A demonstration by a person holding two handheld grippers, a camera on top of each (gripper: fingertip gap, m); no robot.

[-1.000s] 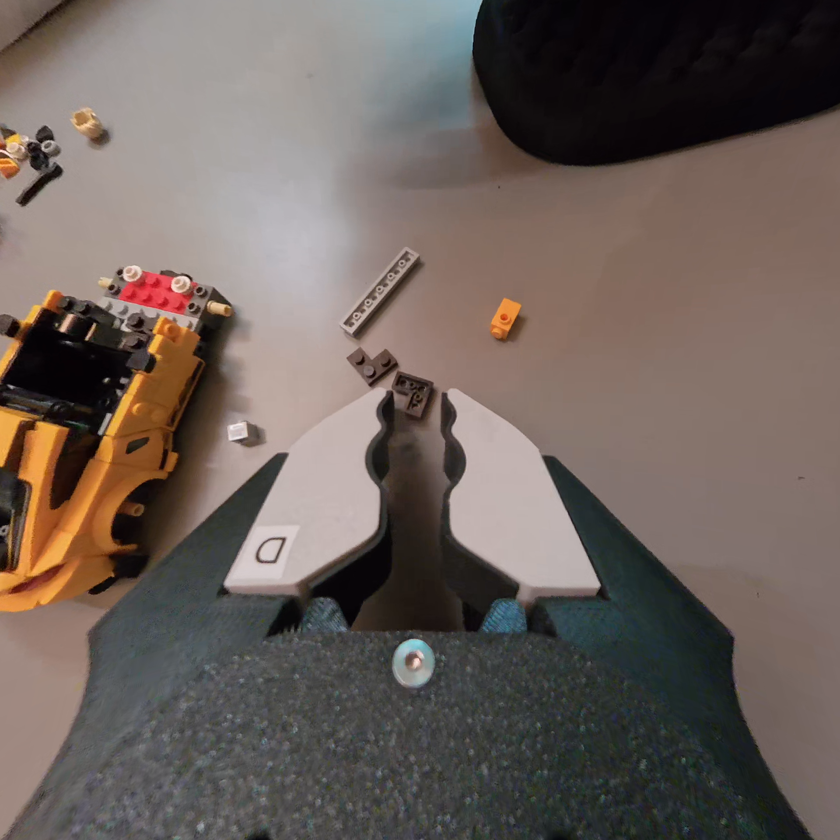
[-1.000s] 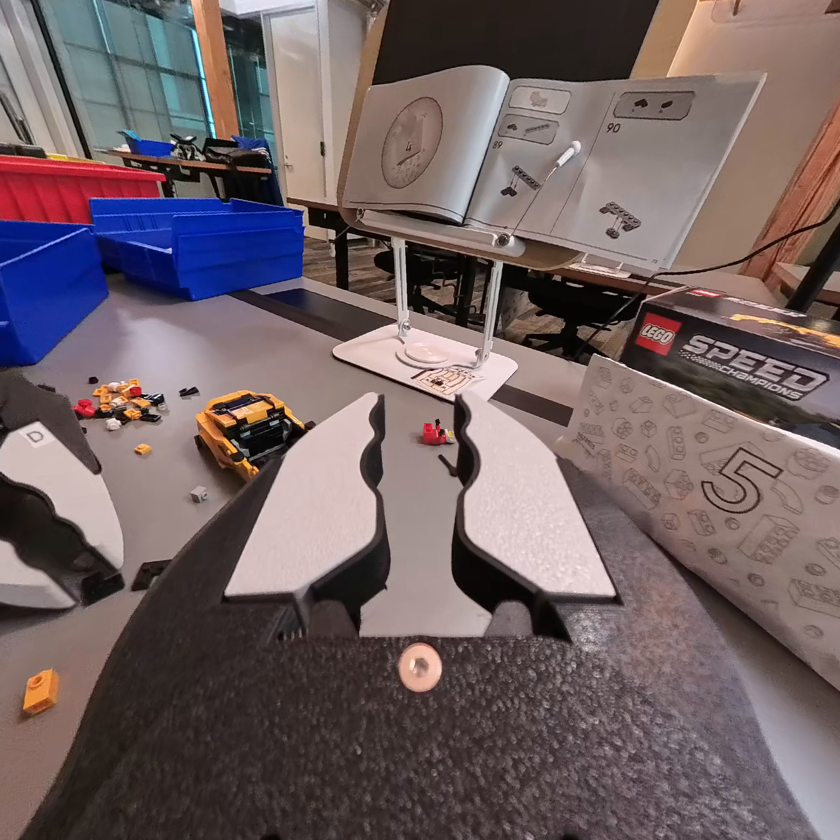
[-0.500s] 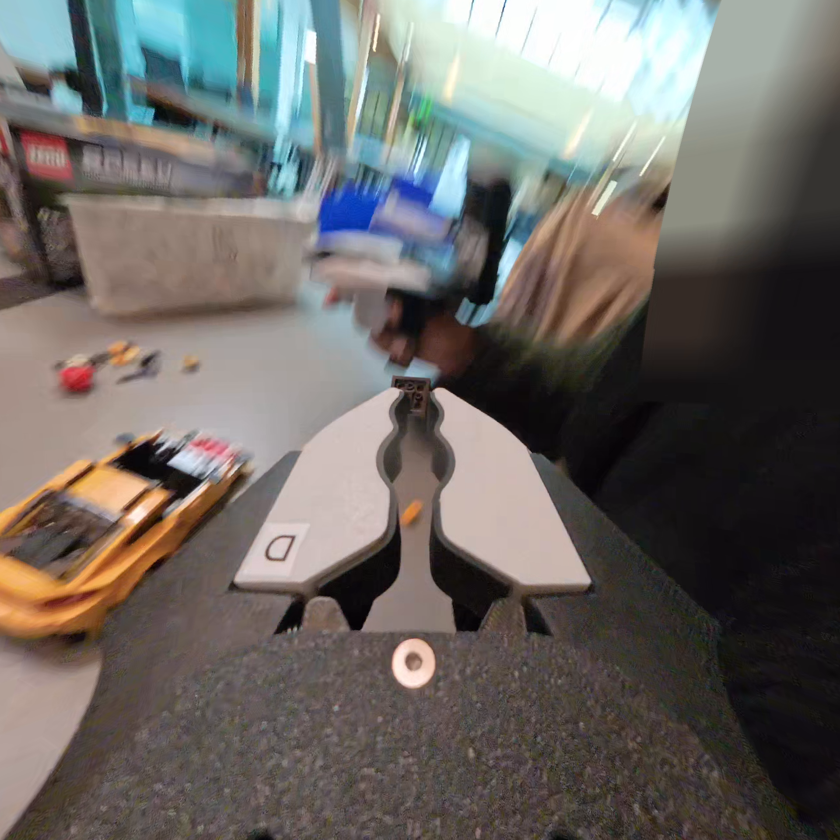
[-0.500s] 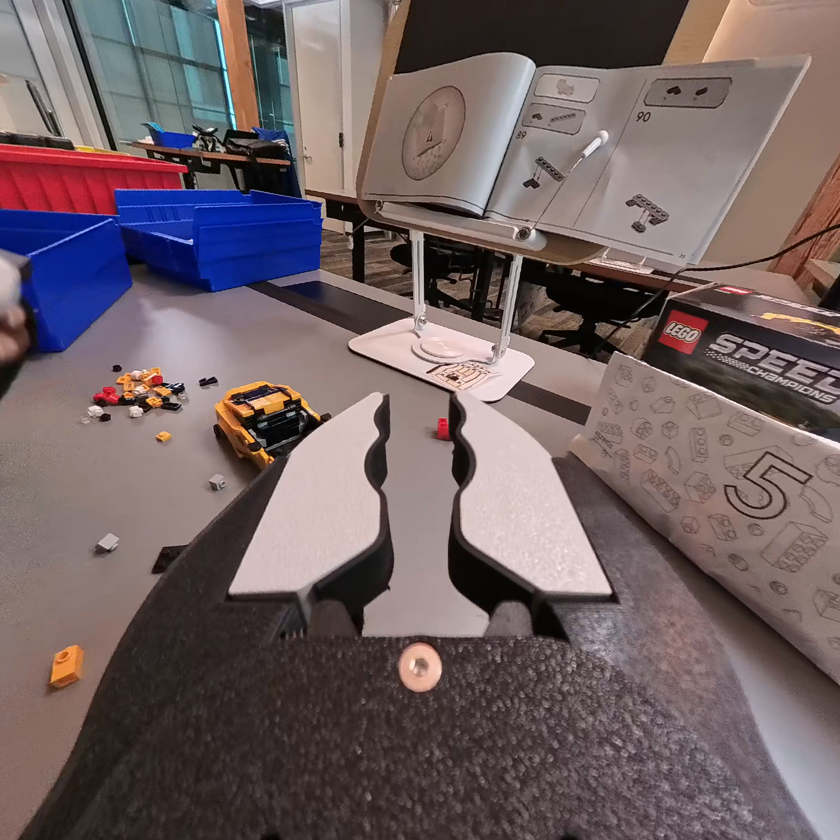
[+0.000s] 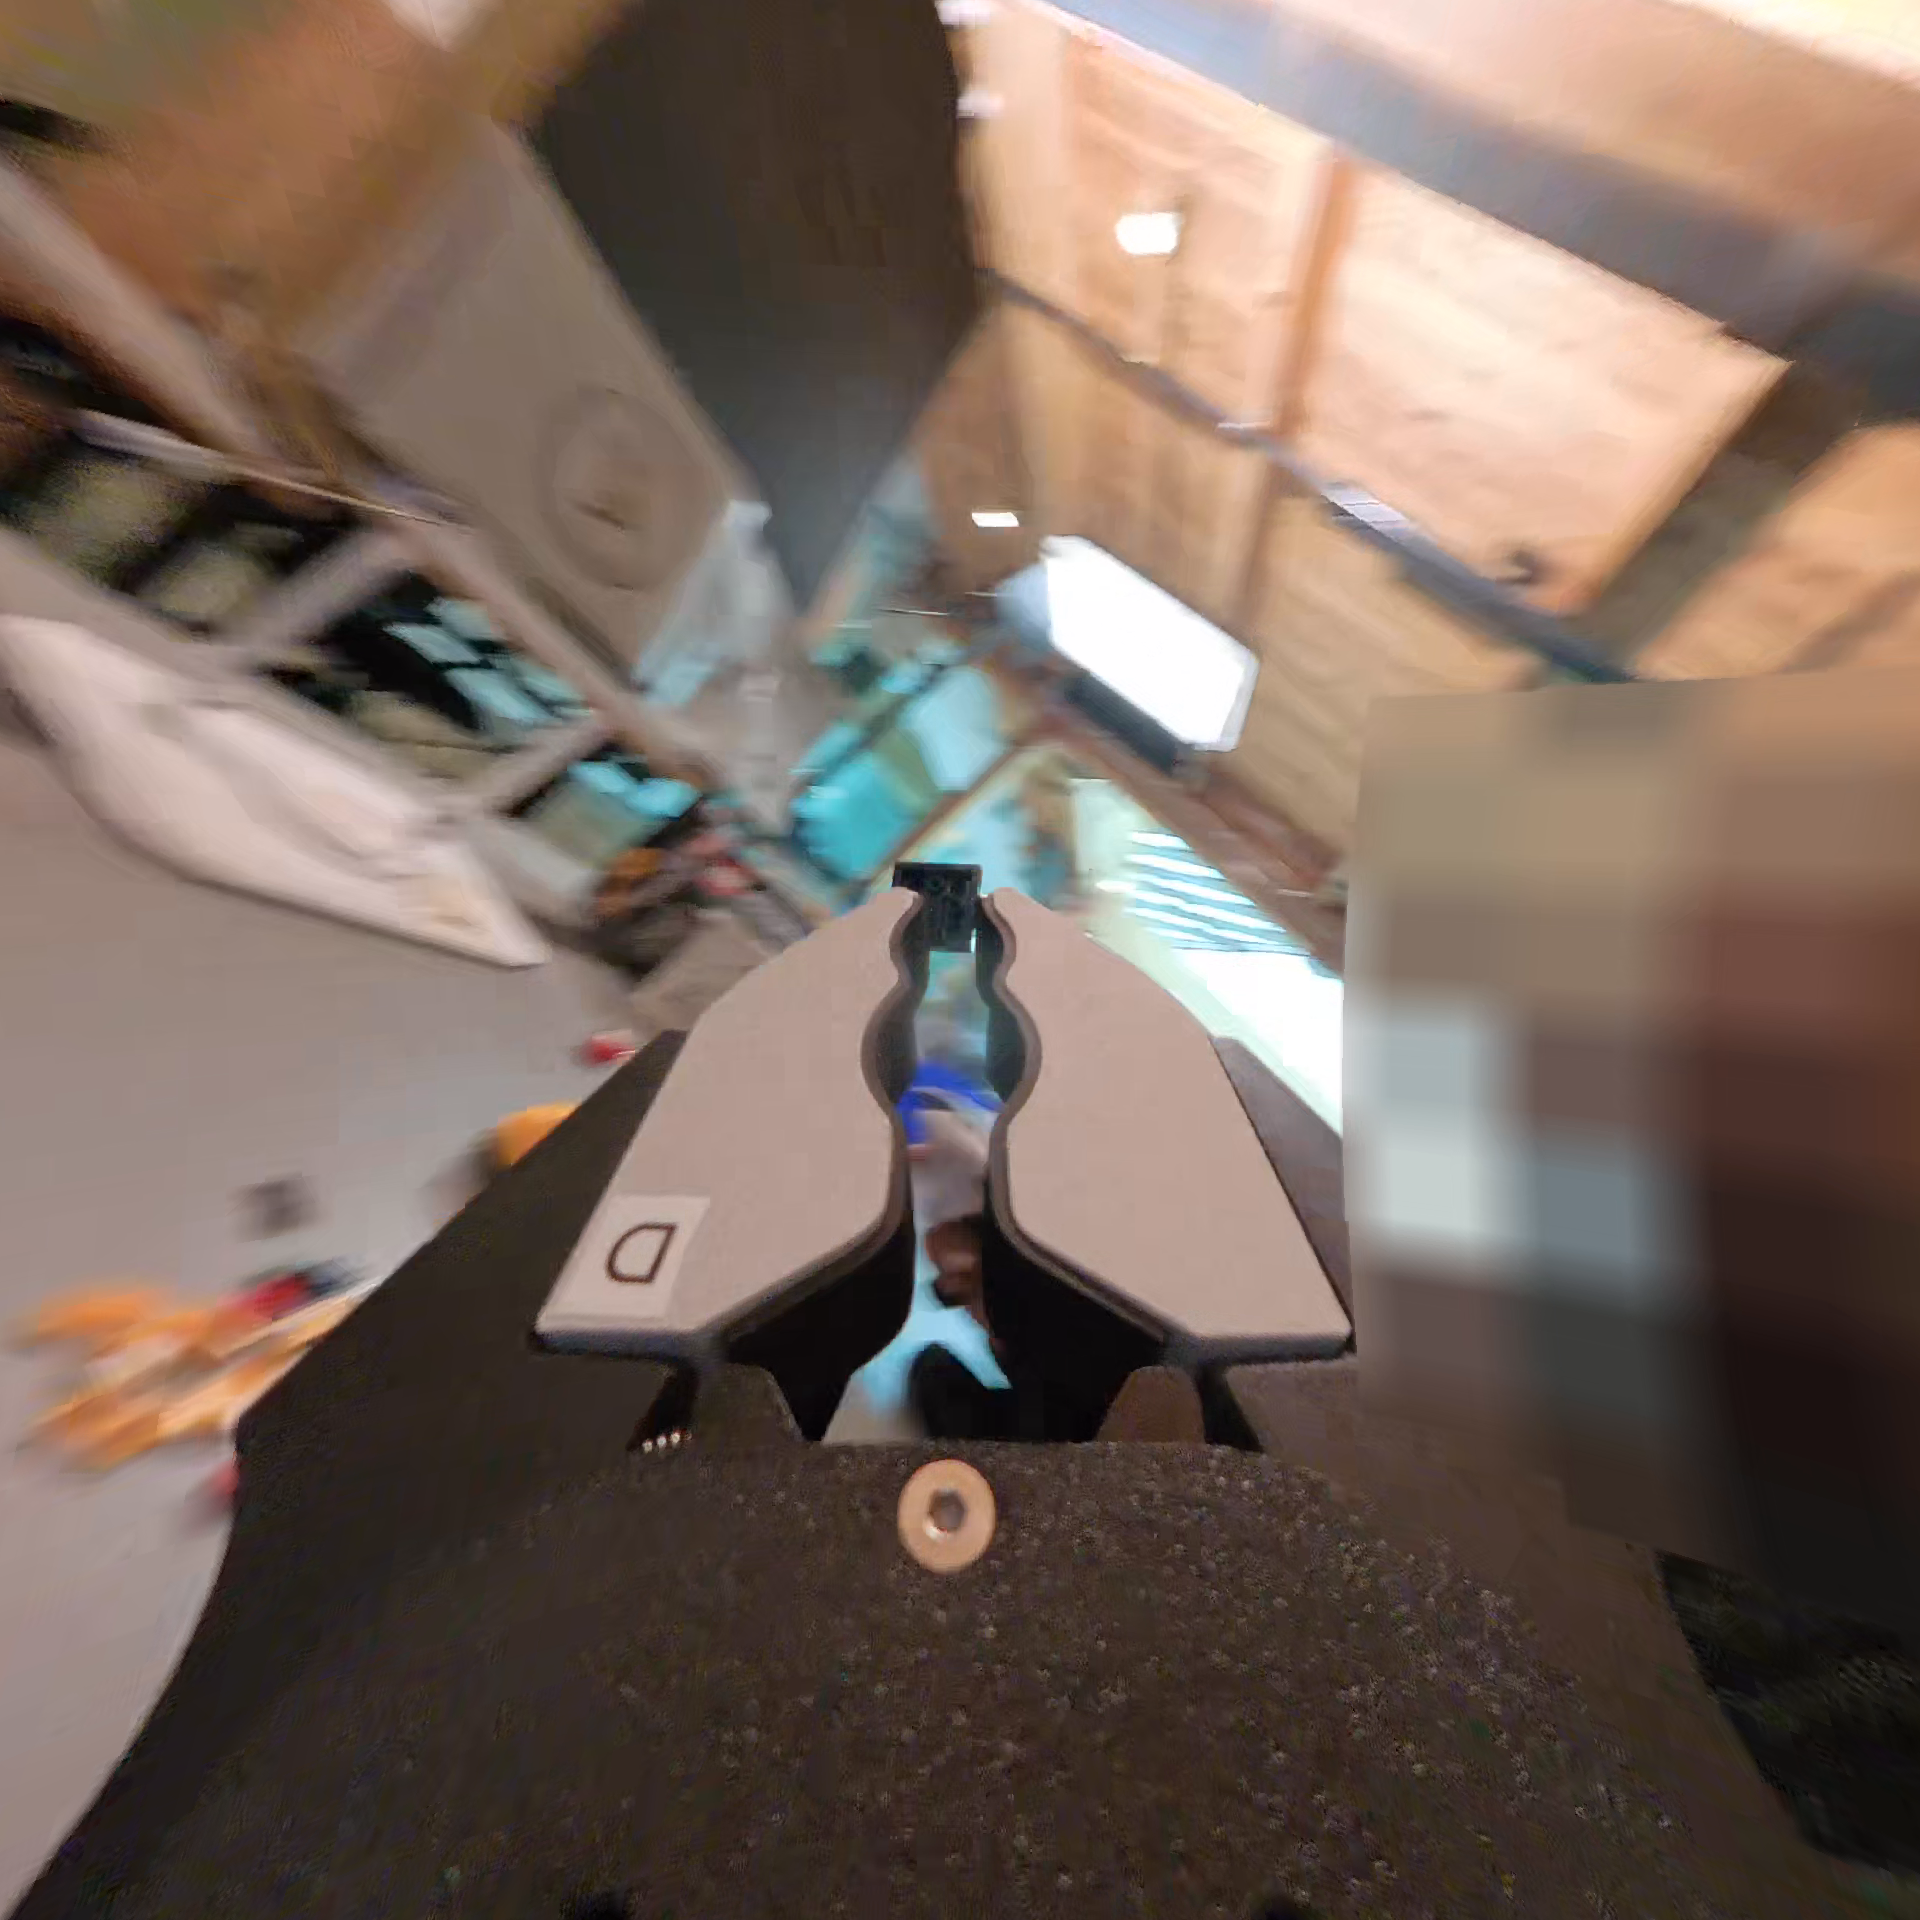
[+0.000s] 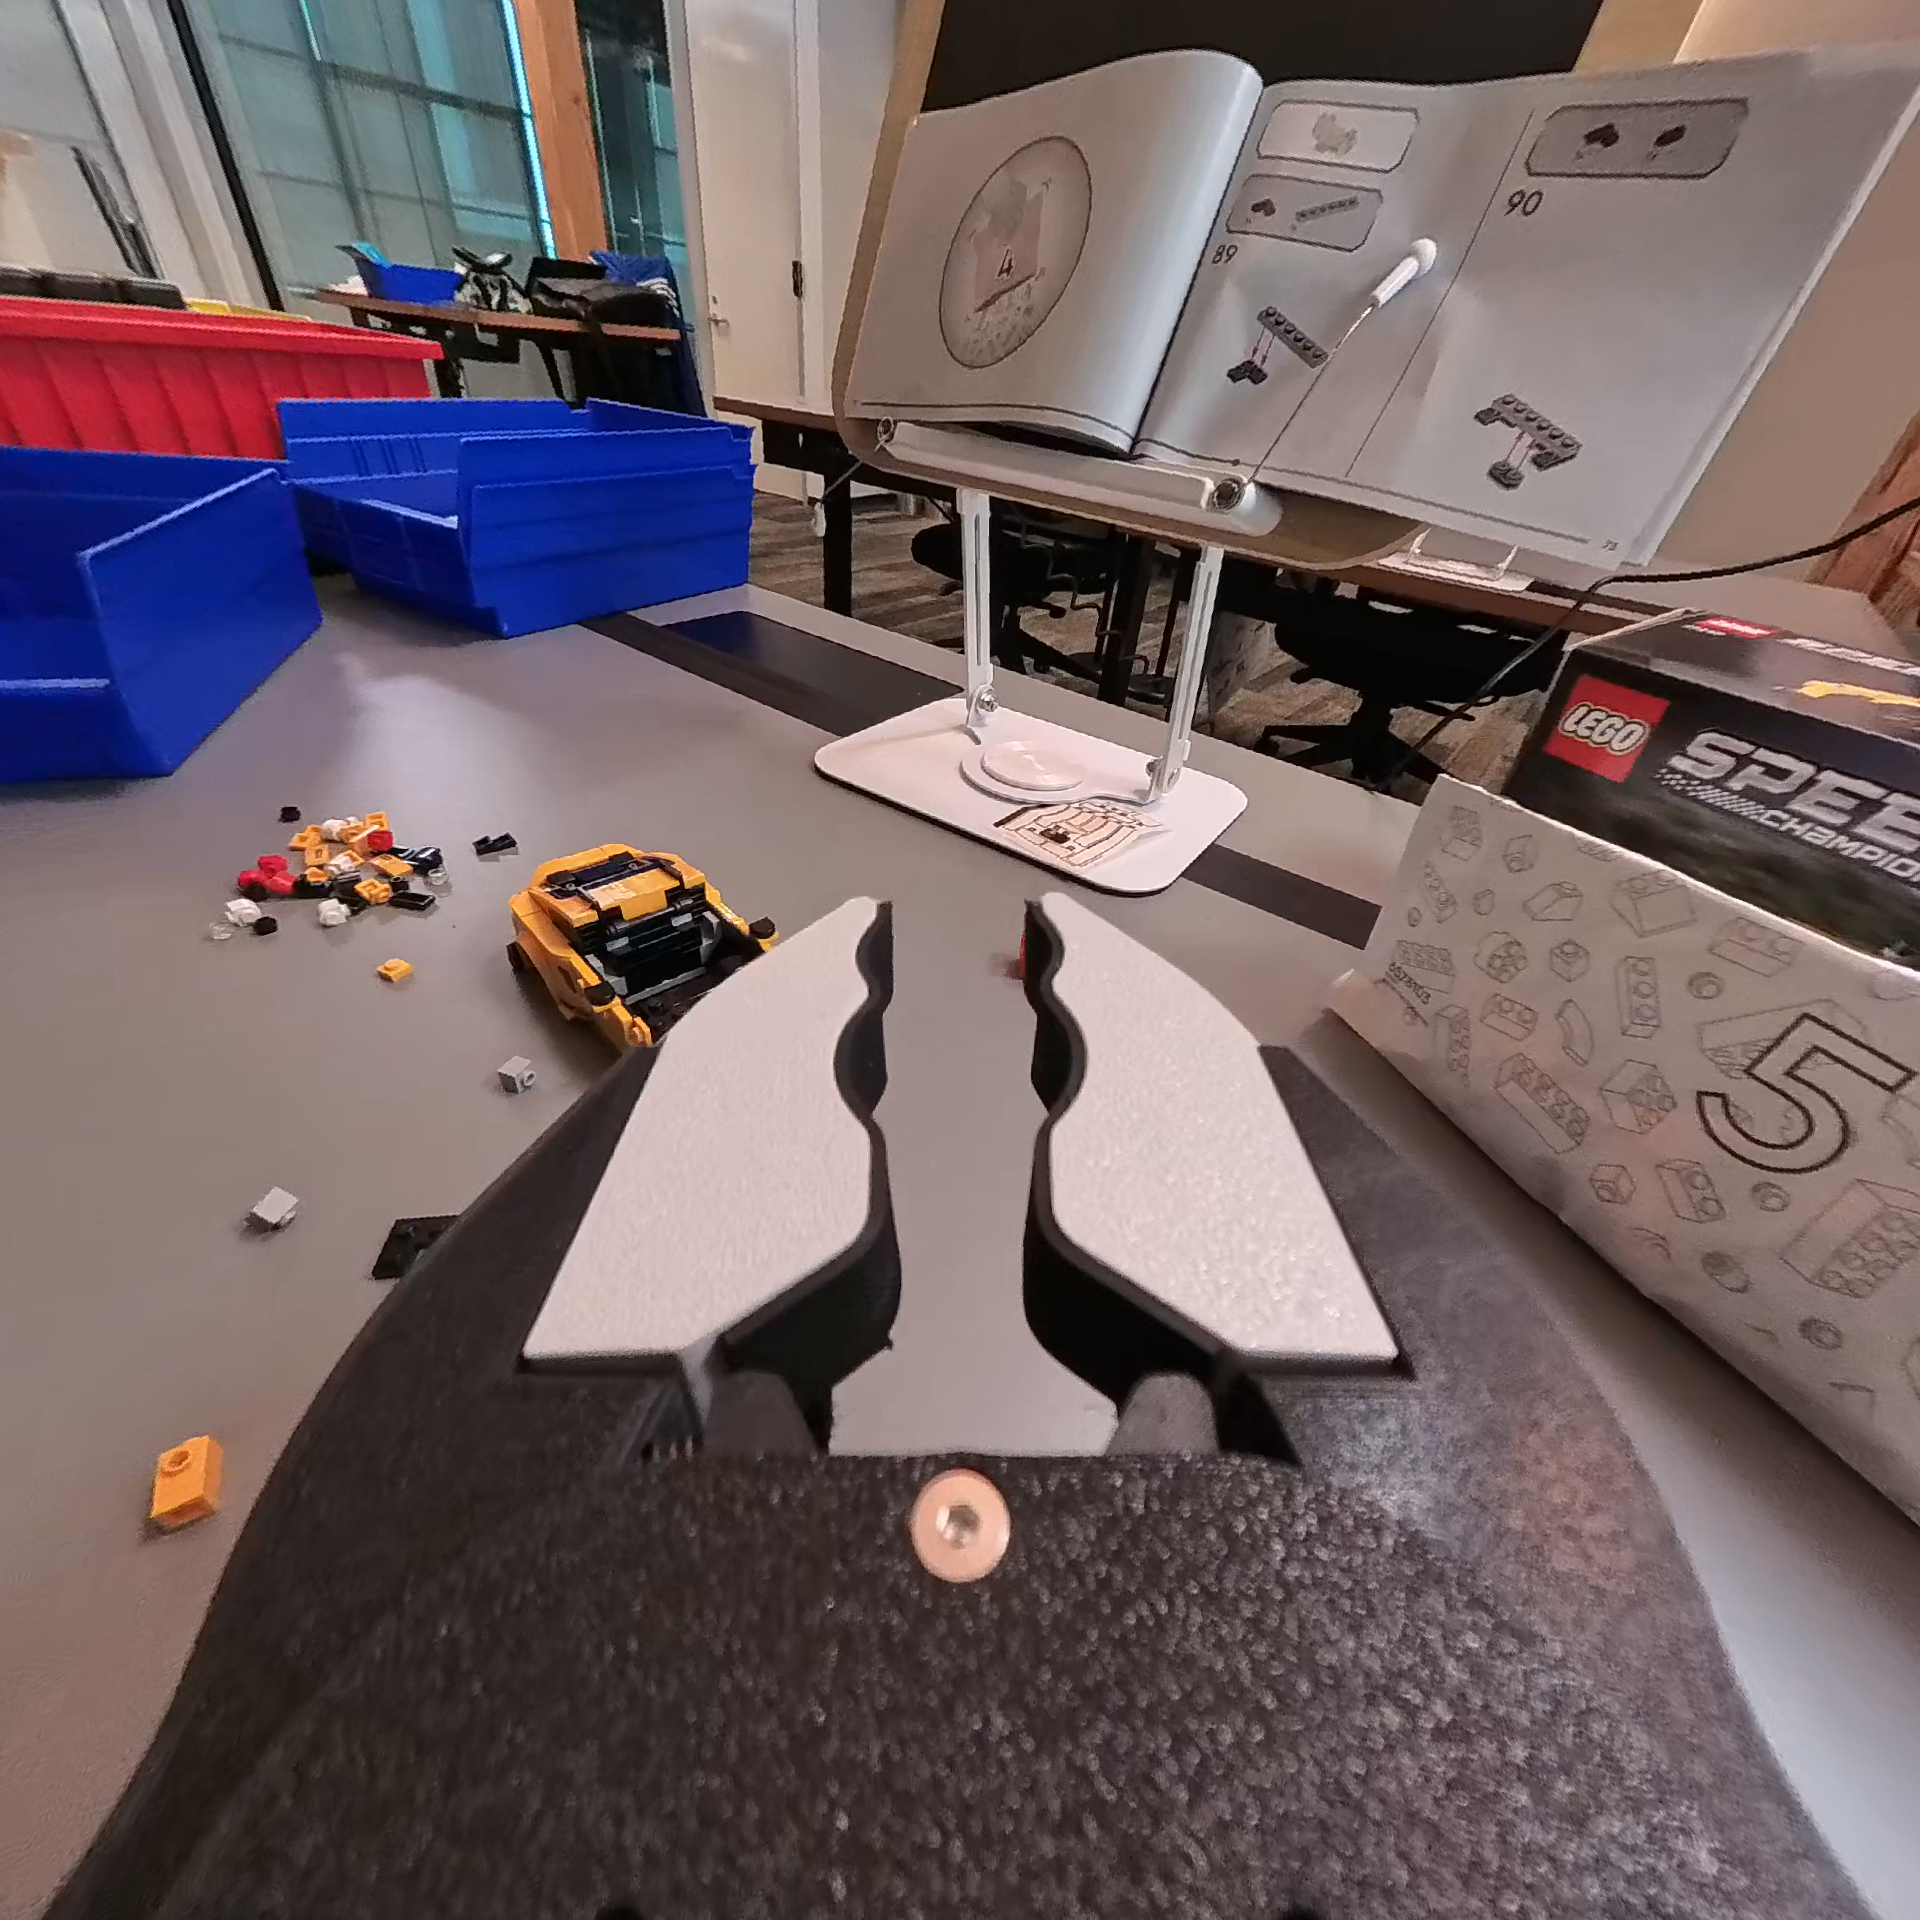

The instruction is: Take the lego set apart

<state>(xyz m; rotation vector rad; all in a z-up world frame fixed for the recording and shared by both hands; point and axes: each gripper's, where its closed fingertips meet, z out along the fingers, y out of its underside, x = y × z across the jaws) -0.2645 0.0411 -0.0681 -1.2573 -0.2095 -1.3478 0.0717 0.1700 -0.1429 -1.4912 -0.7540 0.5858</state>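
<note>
- Left gripper (image 5: pixel 940 914) is pointing up and away from the worktop (image 6: pixel 623 727), its jaws clamped on a small black piece (image 5: pixel 938 902) right at the tips; the left wrist view is smeared with motion, so little else there reads clearly.
- At nine o'clock in the right wrist view, blue bins (image 6: pixel 499 509) and a red bin (image 6: pixel 187 374) are standing at the worktop's far edge, a likely drop point for loose parts.
- A scatter of loose pieces (image 6: pixel 332 868) is lying at ten o'clock, with an orange plate (image 6: pixel 187 1481) nearer at eight o'clock.
- The yellow lego car (image 6: pixel 634 935), still largely assembled, is sitting on the worktop at eleven o'clock from the right gripper (image 6: pixel 956 935), just beyond its left fingertip.
- The right gripper is hovering low with its jaws apart and empty.
- At one o'clock an instruction booklet (image 6: pixel 1247 260) is lying open on a white stand (image 6: pixel 1039 790); at three o'clock a paper bag (image 6: pixel 1662 1091) is leaning against the set's box (image 6: pixel 1714 748).
- Judged from this, the step in hand is carrying off the black piece: a tip-only pinch could slip, so a steady squeeze and a slow swing to the loose pile would serve best.
</note>
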